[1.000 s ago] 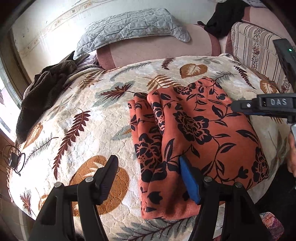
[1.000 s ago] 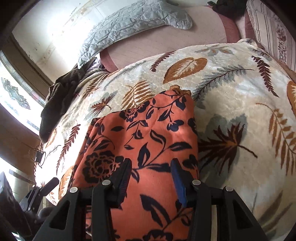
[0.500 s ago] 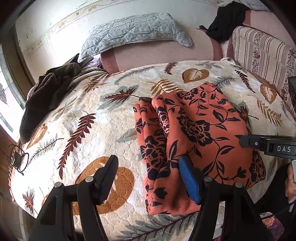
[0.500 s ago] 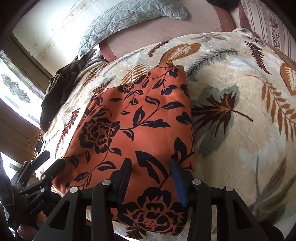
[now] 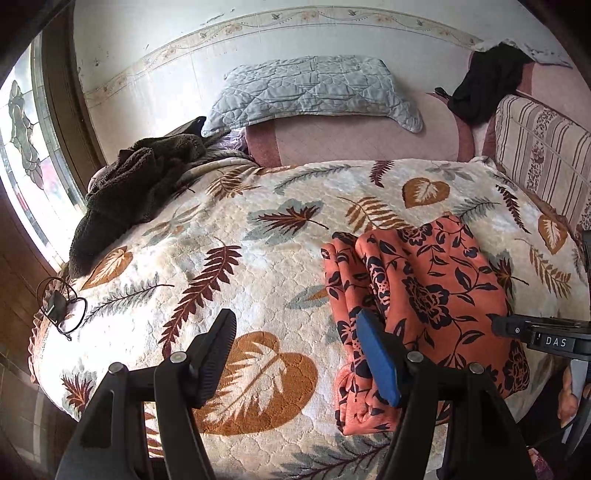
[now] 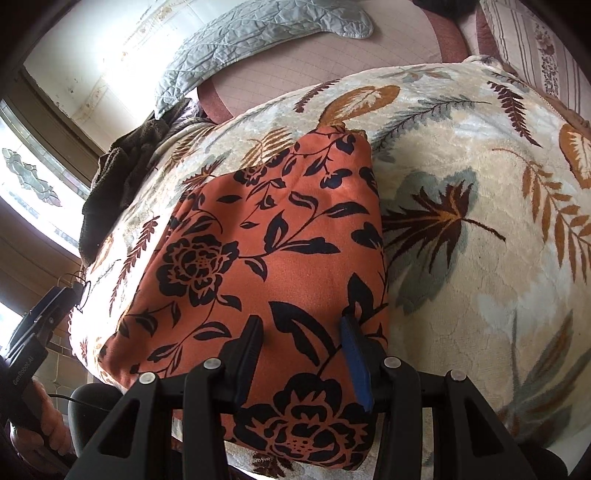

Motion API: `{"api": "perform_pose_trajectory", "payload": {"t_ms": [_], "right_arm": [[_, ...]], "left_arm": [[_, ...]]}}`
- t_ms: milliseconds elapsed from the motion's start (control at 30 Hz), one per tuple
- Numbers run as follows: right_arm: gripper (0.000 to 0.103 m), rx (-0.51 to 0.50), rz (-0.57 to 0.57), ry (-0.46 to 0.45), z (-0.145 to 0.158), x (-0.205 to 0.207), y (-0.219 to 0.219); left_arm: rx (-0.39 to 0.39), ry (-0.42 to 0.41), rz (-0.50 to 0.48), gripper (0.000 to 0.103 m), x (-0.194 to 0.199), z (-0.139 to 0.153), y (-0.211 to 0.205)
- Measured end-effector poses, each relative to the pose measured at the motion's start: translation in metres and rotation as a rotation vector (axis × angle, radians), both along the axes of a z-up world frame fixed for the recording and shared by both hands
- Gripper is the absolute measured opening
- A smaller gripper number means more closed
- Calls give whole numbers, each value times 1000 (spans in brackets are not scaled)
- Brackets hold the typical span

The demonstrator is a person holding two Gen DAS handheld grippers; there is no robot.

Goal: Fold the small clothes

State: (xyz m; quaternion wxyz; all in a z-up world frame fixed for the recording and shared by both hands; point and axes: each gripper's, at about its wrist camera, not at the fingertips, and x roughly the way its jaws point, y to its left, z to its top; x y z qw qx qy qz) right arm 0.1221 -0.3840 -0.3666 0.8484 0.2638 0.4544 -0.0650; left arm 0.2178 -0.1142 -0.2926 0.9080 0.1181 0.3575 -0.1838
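Plainly: right gripper [image 5: 550, 338] label "DAS" | left gripper [image 6: 27, 350] label "GenRobot.AI"

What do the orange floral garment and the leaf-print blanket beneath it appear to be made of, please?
Orange floral garment: thin woven cloth, probably rayon or polyester; smooth matte face, soft folds. Leaf-print blanket: plush fleece, likely synthetic; fuzzy embossed pile with slight sheen.

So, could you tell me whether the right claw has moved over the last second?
Yes. The right claw has drawn back toward the bed's near edge: the orange floral garment and the grey quilted pillow look farther off.
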Motion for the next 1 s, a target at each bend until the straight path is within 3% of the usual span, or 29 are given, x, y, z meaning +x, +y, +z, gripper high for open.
{"api": "perform_pose_trajectory", "payload": {"t_ms": [833,933,1000], "right_arm": [[48,14,-3,-1,-1,1,-3],[48,21,-3,-3,0,0,-4],[48,46,-9,-25,5,-2,-7]], "left_arm": [[-5,-46,-9,68,-5,14,0],[-6,-7,-31,70,1,9,-3],[-7,79,-57,74,14,-5,-7]]}}
